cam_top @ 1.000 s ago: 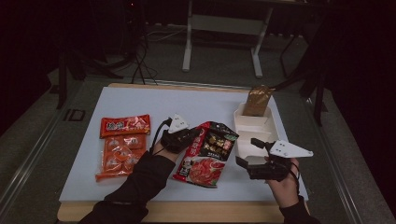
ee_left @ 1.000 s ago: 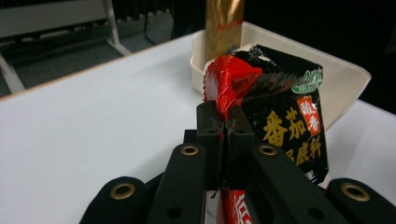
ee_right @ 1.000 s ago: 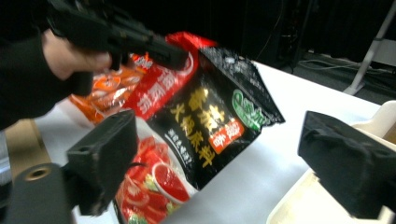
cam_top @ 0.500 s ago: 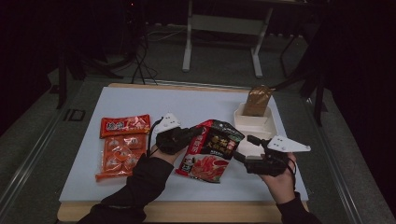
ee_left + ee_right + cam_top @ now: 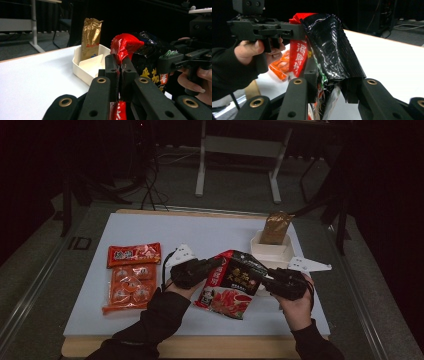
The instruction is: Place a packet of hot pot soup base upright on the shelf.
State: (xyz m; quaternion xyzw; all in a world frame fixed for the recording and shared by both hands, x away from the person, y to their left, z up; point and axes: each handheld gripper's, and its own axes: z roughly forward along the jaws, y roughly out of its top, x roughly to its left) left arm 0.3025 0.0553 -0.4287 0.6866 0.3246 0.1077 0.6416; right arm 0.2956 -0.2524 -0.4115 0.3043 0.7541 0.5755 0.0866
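A red and black snack bag (image 5: pixel 235 280) hangs tilted between both grippers, its lower end on the white mat. My left gripper (image 5: pixel 217 264) is shut on the bag's red top corner; in the left gripper view the jaws (image 5: pixel 121 66) pinch the red film below the bulging bag (image 5: pixel 147 55). My right gripper (image 5: pixel 265 282) holds the bag's right edge. Its jaws have just been closing, and in the right gripper view (image 5: pixel 329 82) the crumpled black film (image 5: pixel 329 42) fills the gap between the pads.
A white tray (image 5: pixel 260 251) at the back right holds an upright gold pouch (image 5: pixel 275 227). Two orange snack packets (image 5: pixel 134 254) (image 5: pixel 127 287) lie at the left of the mat. The wooden front edge of the table (image 5: pixel 200 347) runs below the forearms.
The right gripper's jaws have drawn together onto the bag's right edge. The bag's top has risen off the mat and crumpled between the two grippers.
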